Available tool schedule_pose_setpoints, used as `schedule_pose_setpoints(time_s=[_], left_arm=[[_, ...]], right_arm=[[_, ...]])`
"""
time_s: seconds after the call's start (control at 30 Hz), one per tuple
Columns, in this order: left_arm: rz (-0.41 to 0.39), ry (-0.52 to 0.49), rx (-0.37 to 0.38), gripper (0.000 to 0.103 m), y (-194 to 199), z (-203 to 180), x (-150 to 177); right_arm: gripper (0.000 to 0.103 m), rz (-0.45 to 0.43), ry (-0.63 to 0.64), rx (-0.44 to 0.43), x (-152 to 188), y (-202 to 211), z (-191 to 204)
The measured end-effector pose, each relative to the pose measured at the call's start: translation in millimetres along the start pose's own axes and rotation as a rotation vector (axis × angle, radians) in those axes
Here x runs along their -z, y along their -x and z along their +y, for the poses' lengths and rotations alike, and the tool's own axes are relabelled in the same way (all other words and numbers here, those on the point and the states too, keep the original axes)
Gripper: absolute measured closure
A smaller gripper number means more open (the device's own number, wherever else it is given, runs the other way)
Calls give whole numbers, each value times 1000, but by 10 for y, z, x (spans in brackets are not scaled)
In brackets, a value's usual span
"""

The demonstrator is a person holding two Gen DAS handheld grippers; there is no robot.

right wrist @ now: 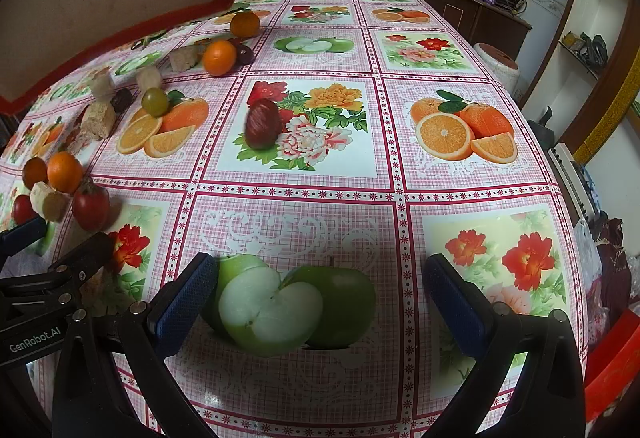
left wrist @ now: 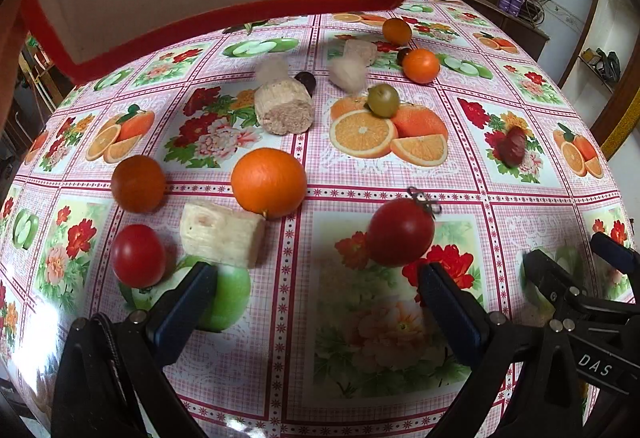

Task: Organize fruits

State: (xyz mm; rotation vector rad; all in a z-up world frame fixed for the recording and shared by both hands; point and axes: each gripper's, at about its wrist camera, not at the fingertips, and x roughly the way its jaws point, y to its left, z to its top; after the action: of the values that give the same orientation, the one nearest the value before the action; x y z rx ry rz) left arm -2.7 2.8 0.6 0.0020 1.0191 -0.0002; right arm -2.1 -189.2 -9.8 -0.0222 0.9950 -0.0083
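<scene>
Scattered over flowered tablecloth (left wrist: 280, 318): glossy red tomato (left wrist: 400, 232) with dry stem just ahead of left gripper (left wrist: 318, 280), bright orange (left wrist: 269, 181) beyond, pale cut chunk (left wrist: 220, 234) beside. Left gripper and right gripper (right wrist: 320, 276) both spread wide, gripping nothing.

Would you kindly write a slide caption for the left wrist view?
Open left gripper hovers above the tablecloth, facing an orange and a tomato.

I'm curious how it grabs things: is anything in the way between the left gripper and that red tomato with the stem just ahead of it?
Nothing visible. The left gripper is open, and the stemmed tomato sits just beyond its right finger on bare tablecloth. The cut chunk lies off to the left.
</scene>
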Motion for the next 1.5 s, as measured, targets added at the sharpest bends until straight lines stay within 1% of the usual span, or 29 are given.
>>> schedule_pose_setpoints(time_s=[1.0,1.5], left_arm=[[0,0,0,0,3,4,0],[0,0,0,0,2,5,-1]], right_arm=[[0,0,0,0,1,-3,5],[0,-11,3,-16,-13,-14,-16]])
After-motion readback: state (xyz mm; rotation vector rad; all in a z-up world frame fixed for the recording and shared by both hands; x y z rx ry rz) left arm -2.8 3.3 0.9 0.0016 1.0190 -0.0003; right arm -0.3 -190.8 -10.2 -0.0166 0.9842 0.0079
